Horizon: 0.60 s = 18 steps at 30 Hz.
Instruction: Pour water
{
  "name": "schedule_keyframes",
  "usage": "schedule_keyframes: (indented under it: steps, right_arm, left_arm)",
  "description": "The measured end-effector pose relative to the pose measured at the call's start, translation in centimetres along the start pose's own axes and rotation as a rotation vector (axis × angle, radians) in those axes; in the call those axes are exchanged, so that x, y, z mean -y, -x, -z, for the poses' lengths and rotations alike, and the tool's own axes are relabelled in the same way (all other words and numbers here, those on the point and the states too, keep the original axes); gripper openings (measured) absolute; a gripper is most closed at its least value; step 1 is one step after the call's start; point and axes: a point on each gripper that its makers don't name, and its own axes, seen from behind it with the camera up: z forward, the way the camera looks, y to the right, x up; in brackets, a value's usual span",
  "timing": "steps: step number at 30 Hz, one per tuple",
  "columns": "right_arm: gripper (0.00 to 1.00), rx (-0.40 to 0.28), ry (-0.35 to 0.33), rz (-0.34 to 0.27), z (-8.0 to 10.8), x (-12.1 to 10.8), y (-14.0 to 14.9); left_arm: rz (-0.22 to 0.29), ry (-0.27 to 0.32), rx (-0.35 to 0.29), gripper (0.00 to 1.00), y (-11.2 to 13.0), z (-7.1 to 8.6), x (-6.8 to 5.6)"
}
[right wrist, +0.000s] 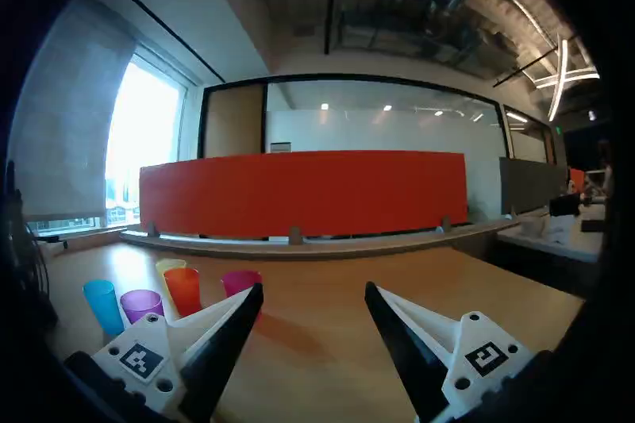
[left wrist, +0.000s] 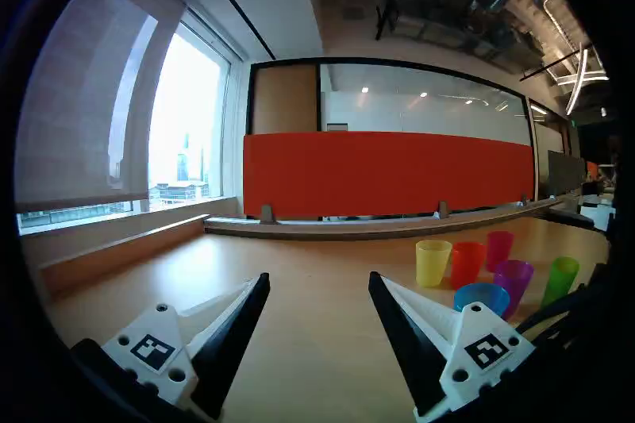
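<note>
- Before the red divider point(left wrist: 389, 173), on the wooden table point(left wrist: 317, 264), toward the divider's right end in the left gripper view: six plastic cups, all upright and bunched close together.
- Closest to the divider in that bunch: pink cup point(left wrist: 498, 250). Just short of it, side by side: yellow cup point(left wrist: 432, 262) and orange cup point(left wrist: 467, 264).
- Farther out from the divider: purple cup point(left wrist: 513, 280), with blue cup point(left wrist: 482, 298) partly hidden behind a gripper finger. Toward the divider's right end, slightly apart: green cup point(left wrist: 560, 278).
- Cannot tell whether any cup holds water.
- Left gripper point(left wrist: 317, 276): fingers spread wide, gripping nothing, bare table top in the gap. Points at the divider's middle, with the cups off to one side of the gap.
- Right gripper point(right wrist: 312, 286): fingers spread wide too, nothing between them. Faces the divider squarely.
- Toward the divider's left end in the right gripper view: five of the cups in a loose row, blue and purple at the outer end, then orange with yellow behind it, then pink, partly hidden by a gripper finger.
- Beyond the divider's left end: a bright window point(left wrist: 186, 145).
</note>
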Motion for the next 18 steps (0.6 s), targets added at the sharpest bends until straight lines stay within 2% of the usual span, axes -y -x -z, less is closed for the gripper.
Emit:
schedule_keyframes:
  steps: [6, 12, 18]
  right_arm:
    - [0.99, 0.012, 0.015, 0.002, -0.2, -0.6, 1.0]
    - [0.99, 0.013, 0.027, 0.038, -0.1, -1.0, 1.0]
    - [0.99, 0.018, 0.027, 0.041, 0.0, -1.1, 1.0]
  left_arm:
    - [0.000, 0.000, 0.000, 0.92, 0.0, 0.0, 0.0]
    - [0.000, 0.000, 0.000, 0.92, 0.0, 0.0, 0.0]
    - [0.000, 0.000, 0.000, 0.92, 0.1, 0.0, 0.0]
